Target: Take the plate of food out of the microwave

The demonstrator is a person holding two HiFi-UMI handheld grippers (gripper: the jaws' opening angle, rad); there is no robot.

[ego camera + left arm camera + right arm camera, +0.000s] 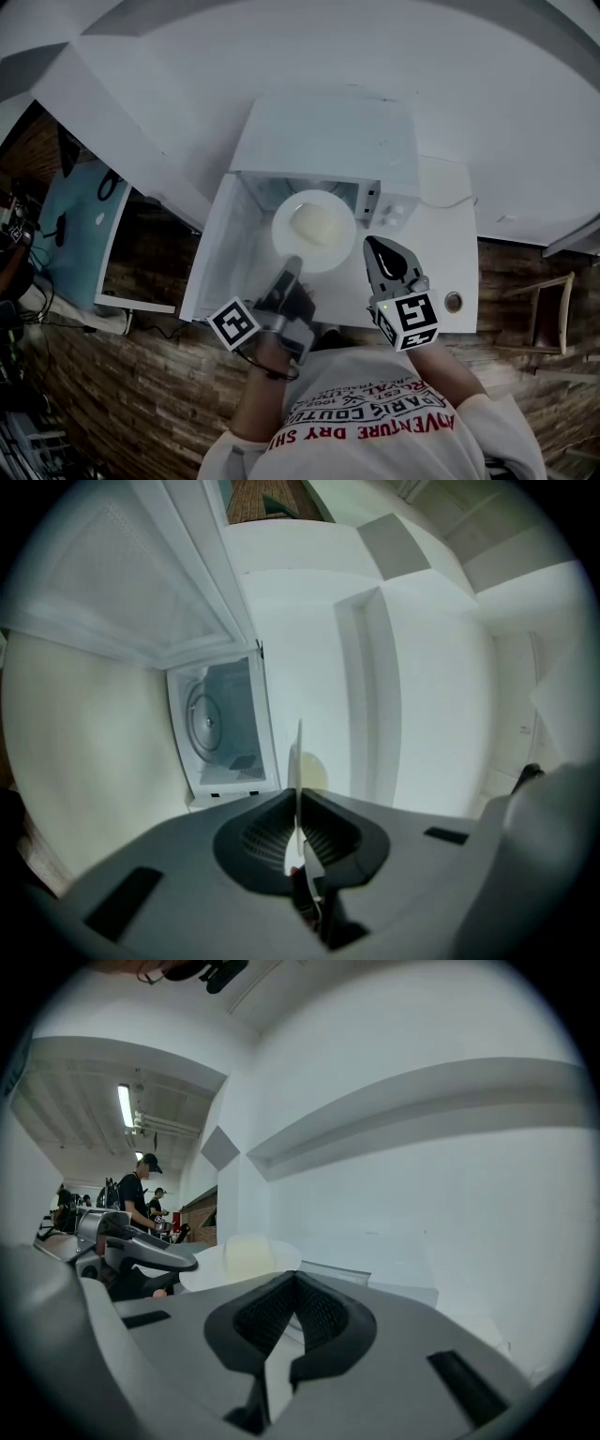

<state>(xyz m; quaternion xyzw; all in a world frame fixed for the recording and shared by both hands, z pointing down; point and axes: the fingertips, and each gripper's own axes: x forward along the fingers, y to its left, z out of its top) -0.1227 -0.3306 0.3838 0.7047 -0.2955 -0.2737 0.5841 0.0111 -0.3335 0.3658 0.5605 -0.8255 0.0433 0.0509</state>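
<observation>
Left claw (292,265): closed narrow on the near rim of the plate (284,236).
Right claw (371,244): jaws together, nothing between them; just right of the plate.
Plate: held outside the cavity, in front of the microwave (323,131).
Food (314,223): pale mound on the plate.
Door (214,253): swung open, left.
Tabletop (442,246): white, carries the microwave.

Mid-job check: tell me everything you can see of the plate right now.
The plate is white, round and shallow, with a pale yellowish mound of food at its centre. The left gripper is shut on its near rim and holds it roughly level in front of the open microwave, outside the cavity. Nothing else touches it; the right gripper sits beside it, apart.
</observation>
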